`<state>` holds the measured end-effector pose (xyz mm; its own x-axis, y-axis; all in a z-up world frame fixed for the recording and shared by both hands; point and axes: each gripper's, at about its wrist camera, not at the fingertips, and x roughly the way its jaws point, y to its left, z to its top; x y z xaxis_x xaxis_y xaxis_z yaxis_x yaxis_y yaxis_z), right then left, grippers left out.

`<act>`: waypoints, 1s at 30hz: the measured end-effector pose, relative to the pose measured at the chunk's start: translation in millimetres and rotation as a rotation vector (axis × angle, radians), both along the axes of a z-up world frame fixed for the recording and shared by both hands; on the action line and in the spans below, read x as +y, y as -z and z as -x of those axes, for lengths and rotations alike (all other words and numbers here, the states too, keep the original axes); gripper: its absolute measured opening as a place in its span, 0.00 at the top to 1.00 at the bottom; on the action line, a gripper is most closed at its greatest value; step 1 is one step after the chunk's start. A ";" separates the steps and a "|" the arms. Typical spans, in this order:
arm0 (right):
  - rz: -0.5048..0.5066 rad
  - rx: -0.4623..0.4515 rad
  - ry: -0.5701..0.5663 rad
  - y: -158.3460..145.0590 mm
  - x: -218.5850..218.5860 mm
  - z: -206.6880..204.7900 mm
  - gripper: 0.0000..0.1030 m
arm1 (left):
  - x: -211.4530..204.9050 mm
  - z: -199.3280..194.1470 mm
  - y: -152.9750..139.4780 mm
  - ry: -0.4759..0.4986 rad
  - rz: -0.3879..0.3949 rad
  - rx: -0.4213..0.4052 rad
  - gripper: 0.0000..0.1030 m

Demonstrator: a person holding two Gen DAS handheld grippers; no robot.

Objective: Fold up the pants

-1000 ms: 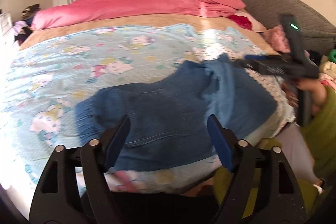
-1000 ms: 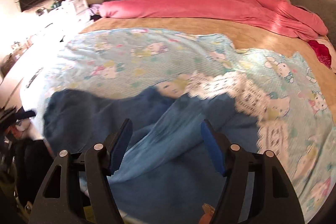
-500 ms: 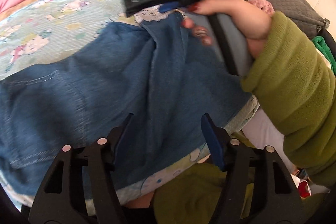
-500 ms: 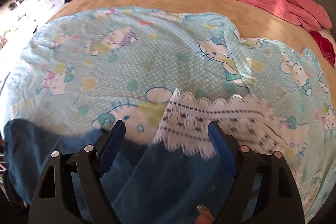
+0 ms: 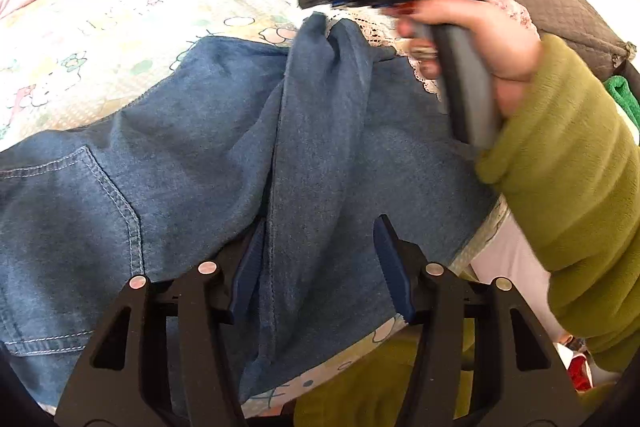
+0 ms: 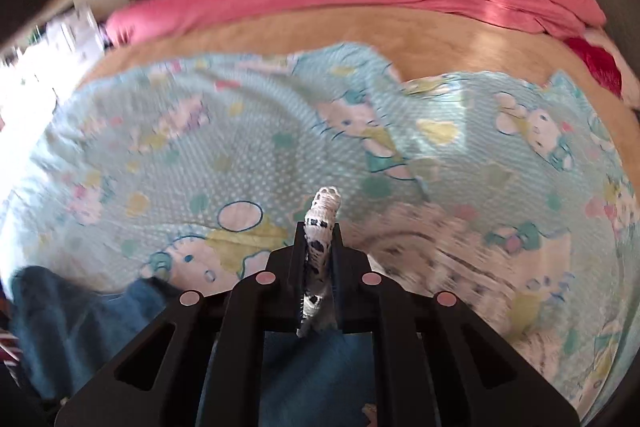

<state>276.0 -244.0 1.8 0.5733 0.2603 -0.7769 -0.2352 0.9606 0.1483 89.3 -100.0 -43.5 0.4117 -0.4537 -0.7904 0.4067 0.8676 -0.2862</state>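
Pants (image 5: 200,163) lie spread and unfolded at the bed's (image 6: 440,39) near edge. Right hand-held gripper (image 6: 318,247) is clenched on the lace hem (image 6: 326,205). Left hand-held gripper (image 5: 316,267) straddles a leg seam, jaws just narrowing, not yet pinching. All folding remains.

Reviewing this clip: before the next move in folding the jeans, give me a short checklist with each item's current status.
1. Right gripper clamped on the white lace hem of the blue denim pants: ok, the lace stands pinched between its closed jaws.
2. Left gripper gripping denim: not ok, its jaws, which have just been closing, straddle a raised fold without pressing it.
3. Only pants caught, not the pale blue cartoon-print sheet: cannot tell.
4. Pants lying flat: not ok, a ridge runs up the leg.
5. Sheet beyond the pants free of objects: ok.
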 end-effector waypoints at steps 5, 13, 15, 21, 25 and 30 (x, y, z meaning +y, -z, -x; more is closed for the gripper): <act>-0.086 -0.074 0.043 -33.9 -47.7 41.8 0.91 | -3.1 8.9 -3.0 -0.007 -0.006 -0.028 0.49; -0.158 -0.105 0.147 -58.9 -120.2 127.0 0.91 | -2.8 18.1 -5.6 0.011 -0.067 -0.088 1.00; -0.169 -0.087 0.166 -55.0 -131.7 147.1 0.91 | -2.3 24.7 -11.7 0.032 -0.095 -0.125 1.00; -0.198 -0.004 0.210 -26.1 -150.8 194.5 0.91 | -7.6 27.2 -11.4 0.075 -0.143 -0.149 1.00; -0.214 0.054 0.246 1.0 -158.7 211.6 0.91 | -11.5 30.3 -9.6 0.101 -0.165 -0.146 1.00; -0.243 0.075 0.277 16.9 -167.6 223.4 0.91 | -16.3 36.0 -5.5 0.122 -0.188 -0.144 1.00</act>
<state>52.6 -411.7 -15.1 0.5919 0.2852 -0.7538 0.0487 0.9209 0.3867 53.3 -116.2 -38.0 0.4778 -0.3574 -0.8025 0.5362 0.8422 -0.0558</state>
